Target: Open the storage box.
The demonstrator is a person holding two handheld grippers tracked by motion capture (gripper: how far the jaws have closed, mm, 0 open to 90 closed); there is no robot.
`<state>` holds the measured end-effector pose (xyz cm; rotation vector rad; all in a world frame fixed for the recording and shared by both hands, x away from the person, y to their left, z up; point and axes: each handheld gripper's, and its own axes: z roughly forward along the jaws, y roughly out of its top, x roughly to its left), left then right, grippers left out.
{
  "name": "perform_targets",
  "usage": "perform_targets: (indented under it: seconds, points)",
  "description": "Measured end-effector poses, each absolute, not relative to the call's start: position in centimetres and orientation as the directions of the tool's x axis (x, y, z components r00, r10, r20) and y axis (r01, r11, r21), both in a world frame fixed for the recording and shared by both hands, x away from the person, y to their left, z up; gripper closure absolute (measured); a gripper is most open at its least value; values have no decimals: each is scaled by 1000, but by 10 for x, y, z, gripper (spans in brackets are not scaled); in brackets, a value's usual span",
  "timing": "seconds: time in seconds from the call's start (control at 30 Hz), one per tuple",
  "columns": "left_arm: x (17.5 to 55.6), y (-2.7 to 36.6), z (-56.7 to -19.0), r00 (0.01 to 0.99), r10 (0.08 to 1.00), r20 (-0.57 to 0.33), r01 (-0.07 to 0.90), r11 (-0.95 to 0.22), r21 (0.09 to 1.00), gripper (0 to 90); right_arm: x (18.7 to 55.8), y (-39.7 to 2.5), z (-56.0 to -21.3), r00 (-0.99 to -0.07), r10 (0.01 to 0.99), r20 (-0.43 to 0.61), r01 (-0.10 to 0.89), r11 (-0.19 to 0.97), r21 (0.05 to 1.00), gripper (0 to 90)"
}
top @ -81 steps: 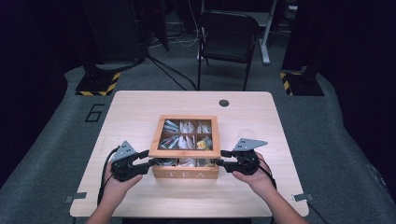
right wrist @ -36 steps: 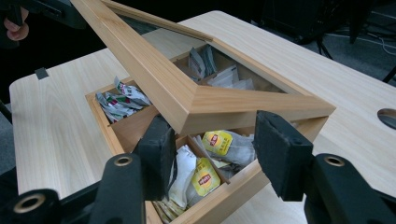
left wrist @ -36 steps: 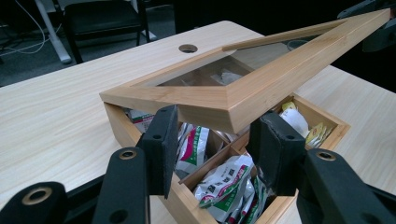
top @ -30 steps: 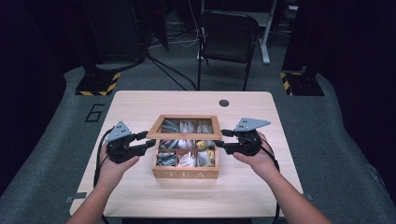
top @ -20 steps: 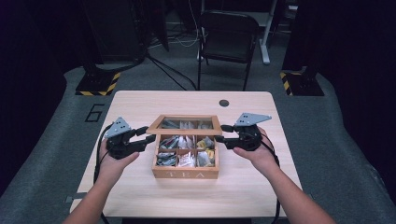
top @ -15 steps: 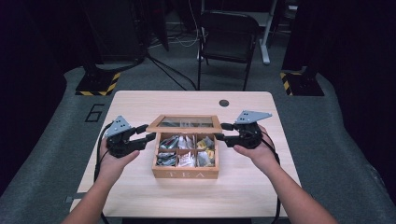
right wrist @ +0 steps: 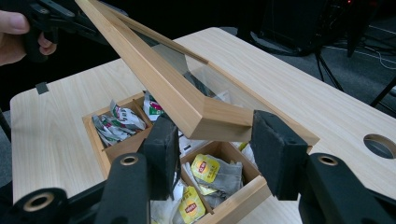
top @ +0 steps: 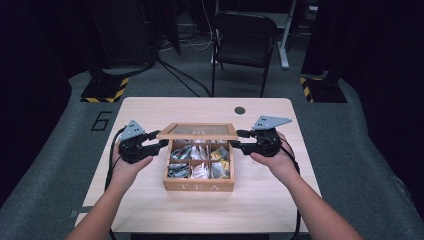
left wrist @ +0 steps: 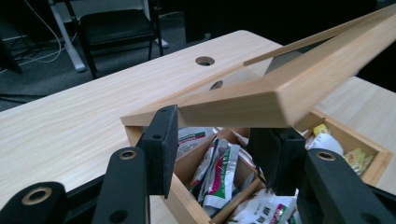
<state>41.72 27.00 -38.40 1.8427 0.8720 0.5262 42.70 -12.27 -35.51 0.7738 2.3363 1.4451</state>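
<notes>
A wooden tea box [top: 199, 186] marked TEA sits mid-table, its compartments full of tea bags [top: 200, 155]. Its glass-paned lid [top: 197, 131] is tilted up, front edge raised off the box. My left gripper [top: 159, 140] is at the lid's front left corner and my right gripper [top: 237, 140] at its front right corner. In the left gripper view the lid corner [left wrist: 243, 100] lies between and just above the spread jaws of the left gripper [left wrist: 222, 149]. The right gripper [right wrist: 217, 149] likewise straddles its lid corner [right wrist: 187, 105], with a gap beside one pad [right wrist: 163, 149]. Both look open.
The light wooden table [top: 150, 110] has a round cable hole [top: 240, 110] at the back right. A black chair [top: 245, 40] stands behind it. Yellow-and-black striped stand bases [top: 105, 90] flank the table on the grey floor.
The lid was closed 2.7 s ago, with both grippers at its front corners. Since then both grippers have risen and moved back, swinging the lid's front edge steadily higher.
</notes>
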Motion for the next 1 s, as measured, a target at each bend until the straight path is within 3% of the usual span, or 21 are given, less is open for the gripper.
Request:
perform_targets:
  seconds: [0.7,1.0]
  points:
    - [430,267,-379,636,772,-8,316,-251,915,543,434,-124,-352,-821,571,24,267,346,899,530]
    - [437,266,-372,634,774,-5,313,-251,916,546,444,-124,-347,-816,578,1,242,341,908,478]
